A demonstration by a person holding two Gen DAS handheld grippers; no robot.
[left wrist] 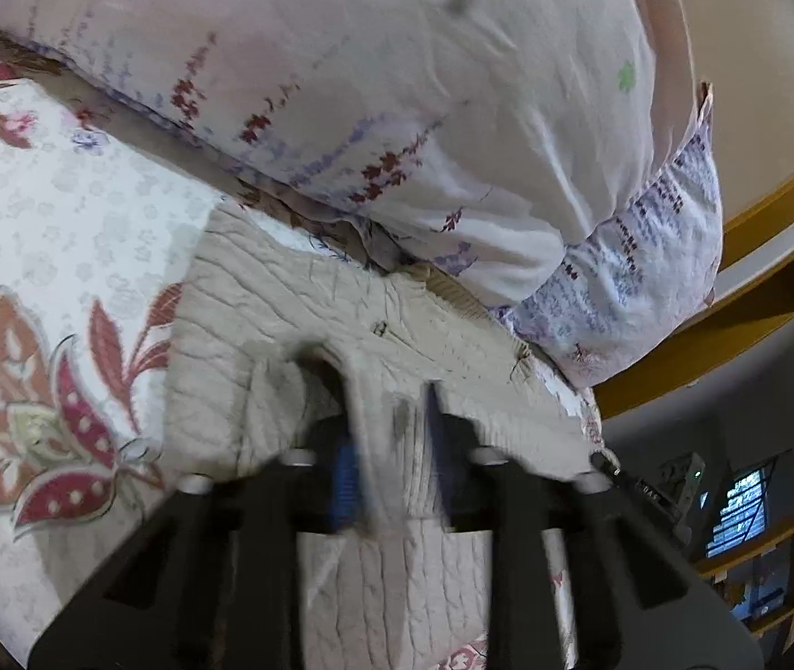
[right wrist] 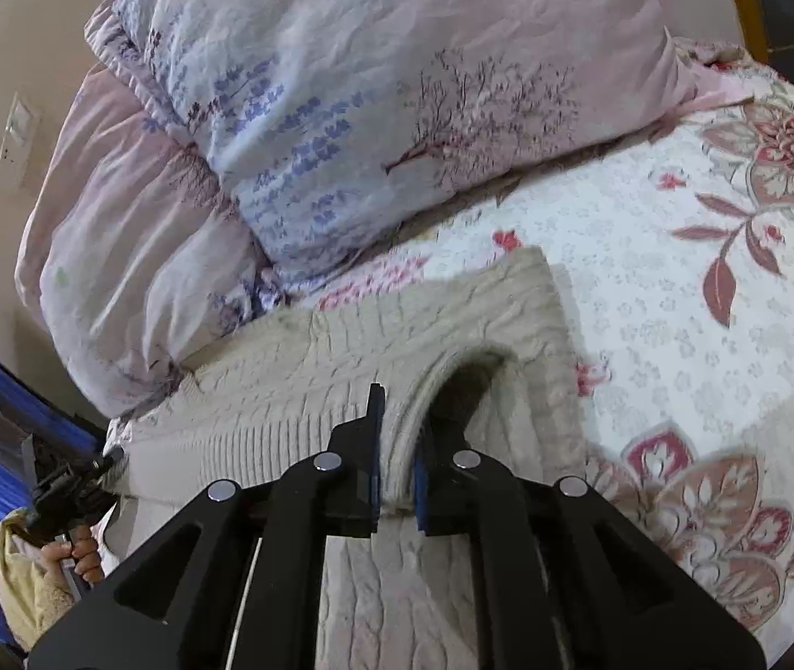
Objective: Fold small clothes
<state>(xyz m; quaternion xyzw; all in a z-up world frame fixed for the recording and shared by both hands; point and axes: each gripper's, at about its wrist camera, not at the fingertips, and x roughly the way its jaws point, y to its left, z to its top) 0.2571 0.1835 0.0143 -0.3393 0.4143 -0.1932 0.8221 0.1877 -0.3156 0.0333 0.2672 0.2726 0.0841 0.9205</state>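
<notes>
A beige cable-knit sweater vest lies on the floral bedspread. My left gripper is shut on the vest's ribbed armhole edge and lifts a fold of it. In the right wrist view the same vest lies across the bed. My right gripper is shut on the ribbed edge of the other armhole, which arches up just ahead of the fingers. The left gripper shows at the far left, held by a hand.
A big pale floral pillow lies just beyond the vest, also in the right wrist view, with a pink pillow beside it. A wooden headboard edge and a wall stand behind. The bedspread stretches to the right.
</notes>
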